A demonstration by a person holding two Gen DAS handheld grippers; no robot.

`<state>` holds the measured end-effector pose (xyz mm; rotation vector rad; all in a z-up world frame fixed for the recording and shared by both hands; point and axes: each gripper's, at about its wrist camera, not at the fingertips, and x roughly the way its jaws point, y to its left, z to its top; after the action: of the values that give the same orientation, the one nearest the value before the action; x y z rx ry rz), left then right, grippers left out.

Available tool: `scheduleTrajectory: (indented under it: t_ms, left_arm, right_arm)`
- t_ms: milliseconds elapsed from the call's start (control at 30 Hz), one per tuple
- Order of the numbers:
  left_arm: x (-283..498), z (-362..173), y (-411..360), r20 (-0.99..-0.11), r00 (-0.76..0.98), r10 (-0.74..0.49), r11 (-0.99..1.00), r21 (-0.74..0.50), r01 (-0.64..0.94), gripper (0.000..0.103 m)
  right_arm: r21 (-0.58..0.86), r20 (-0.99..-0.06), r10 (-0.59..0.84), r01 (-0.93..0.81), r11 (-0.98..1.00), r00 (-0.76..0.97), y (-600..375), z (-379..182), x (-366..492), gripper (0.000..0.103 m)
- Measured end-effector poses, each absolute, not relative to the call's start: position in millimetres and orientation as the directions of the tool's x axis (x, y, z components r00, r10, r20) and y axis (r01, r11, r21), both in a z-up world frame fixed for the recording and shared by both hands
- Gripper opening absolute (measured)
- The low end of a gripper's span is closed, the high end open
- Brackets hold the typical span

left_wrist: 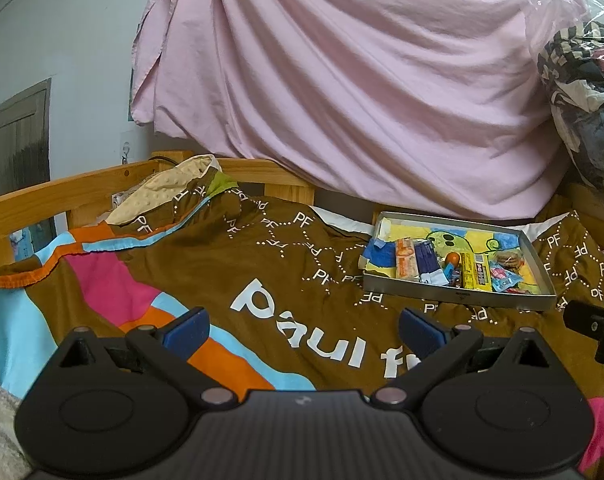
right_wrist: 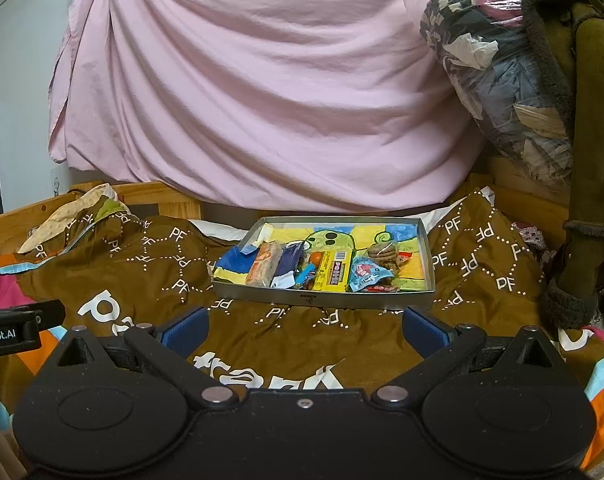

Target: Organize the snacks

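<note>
The tray (right_wrist: pixel 322 300) lay on the bed's brown blanket (right_wrist: pixel 122 264), its long axis running left to right, with the snacks (right_wrist: pixel 322 268) lined up along its near wall. It sat straight ahead of the right gripper (right_wrist: pixel 305 326), near it, and ahead and to the right of the left gripper (left_wrist: pixel 304 326), so the right hand seemed the nearer. Both pairs of fingers were spread wide and held nothing. Bare blanket lay between fingers and tray; a pink sheet (right_wrist: pixel 242 100) hung close behind the far wall.
</note>
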<state>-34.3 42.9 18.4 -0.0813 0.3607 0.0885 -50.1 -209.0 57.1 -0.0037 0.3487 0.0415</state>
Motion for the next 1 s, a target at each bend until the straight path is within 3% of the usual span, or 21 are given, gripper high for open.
scheduleTrajectory:
  t_ms: [1000]
  left_arm:
    - [-33.2, 18.1, 43.7, -0.362, 0.926, 0.103, 0.991, -0.044, -0.127, 0.103]
  right_arm:
    - [-0.001, -0.349, 0.043, -0.046, 0.999, 0.936, -209.0, 54.9, -48.5, 0.102]
